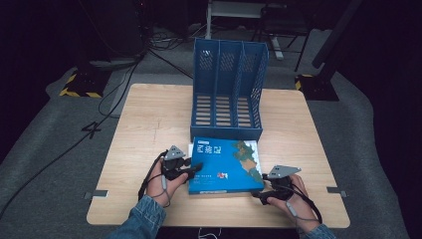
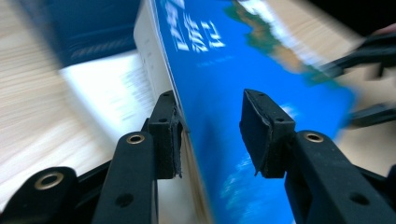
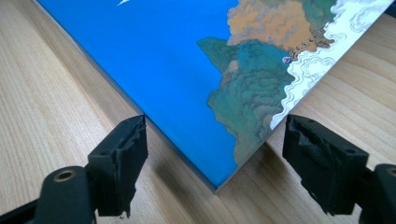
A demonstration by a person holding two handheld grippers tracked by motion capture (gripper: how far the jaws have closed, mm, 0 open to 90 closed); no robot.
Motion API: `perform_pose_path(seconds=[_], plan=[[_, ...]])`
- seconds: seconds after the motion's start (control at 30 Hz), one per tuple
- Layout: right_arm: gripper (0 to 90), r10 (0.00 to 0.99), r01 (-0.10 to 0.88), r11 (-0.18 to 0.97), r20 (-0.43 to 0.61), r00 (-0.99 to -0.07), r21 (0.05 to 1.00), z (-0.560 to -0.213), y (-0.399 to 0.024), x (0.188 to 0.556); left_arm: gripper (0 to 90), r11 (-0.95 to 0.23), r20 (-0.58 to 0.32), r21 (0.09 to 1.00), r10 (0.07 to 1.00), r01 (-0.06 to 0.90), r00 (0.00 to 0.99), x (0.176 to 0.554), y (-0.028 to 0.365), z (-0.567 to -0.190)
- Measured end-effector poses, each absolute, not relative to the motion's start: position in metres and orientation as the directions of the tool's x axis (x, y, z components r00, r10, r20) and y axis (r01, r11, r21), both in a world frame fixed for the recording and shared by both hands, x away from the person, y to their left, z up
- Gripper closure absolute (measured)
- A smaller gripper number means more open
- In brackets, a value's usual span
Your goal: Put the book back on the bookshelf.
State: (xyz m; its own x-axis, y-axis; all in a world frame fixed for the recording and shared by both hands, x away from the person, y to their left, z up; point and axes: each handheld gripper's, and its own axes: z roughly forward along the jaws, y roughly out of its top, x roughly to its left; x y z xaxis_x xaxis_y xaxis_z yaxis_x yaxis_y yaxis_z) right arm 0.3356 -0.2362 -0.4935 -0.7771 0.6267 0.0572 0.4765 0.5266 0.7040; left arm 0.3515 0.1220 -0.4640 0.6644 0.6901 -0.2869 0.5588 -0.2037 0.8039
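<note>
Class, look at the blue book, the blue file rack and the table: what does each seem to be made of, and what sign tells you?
Blue book: probably glossy printed card cover over paper pages; sheen on the cover, pale page edges. Blue file rack: likely moulded plastic, matt; uniform colour, slotted and perforated walls. Table: wood or wood-look laminate, matt; light grain lines.

Book (image 1: 224,167) on table (image 1: 149,114), file rack (image 1: 229,89) behind it, tongs at either side
</note>
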Motion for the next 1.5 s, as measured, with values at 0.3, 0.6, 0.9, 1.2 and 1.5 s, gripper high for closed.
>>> perform_pose_path(seconds=[0.3, 0.6, 0.9, 1.2, 1.5], plan=[[23.1, 0.626, 0.474, 0.522, 0.06, -0.778, 0.71, -0.494, -0.237, 0.335, 66.8, -0.237, -0.235, 0.791, 0.733, 0.563, 0.639, 0.353, 0.124, -0.467], [23.1, 0.624, 0.458, 0.516, 0.048, -0.78, 0.723, -0.496, -0.238, 0.334, 50.3, -0.309, -0.192, 0.747, 0.748, 0.589, 0.635, 0.36, 0.12, -0.476], [22.6, 0.63, 0.456, 0.517, 0.038, -0.775, 0.724, -0.497, -0.236, 0.332, 54.7, -0.285, -0.26, 0.763, 0.686, 0.58, 0.679, 0.366, 0.11, -0.481], [25.1, 0.628, 0.445, 0.513, 0.032, -0.777, 0.734, -0.496, -0.239, 0.33, 76.0, -0.27, -0.274, 0.764, 0.687, 0.586, 0.673, 0.365, 0.111, -0.474], [23.9, 0.656, 0.428, 0.471, 0.019, -0.755, 0.771, -0.481, -0.252, 0.321, 85.4, -0.285, -0.281, 0.761, 0.666, 0.583, 0.691, 0.361, 0.108, -0.455]])
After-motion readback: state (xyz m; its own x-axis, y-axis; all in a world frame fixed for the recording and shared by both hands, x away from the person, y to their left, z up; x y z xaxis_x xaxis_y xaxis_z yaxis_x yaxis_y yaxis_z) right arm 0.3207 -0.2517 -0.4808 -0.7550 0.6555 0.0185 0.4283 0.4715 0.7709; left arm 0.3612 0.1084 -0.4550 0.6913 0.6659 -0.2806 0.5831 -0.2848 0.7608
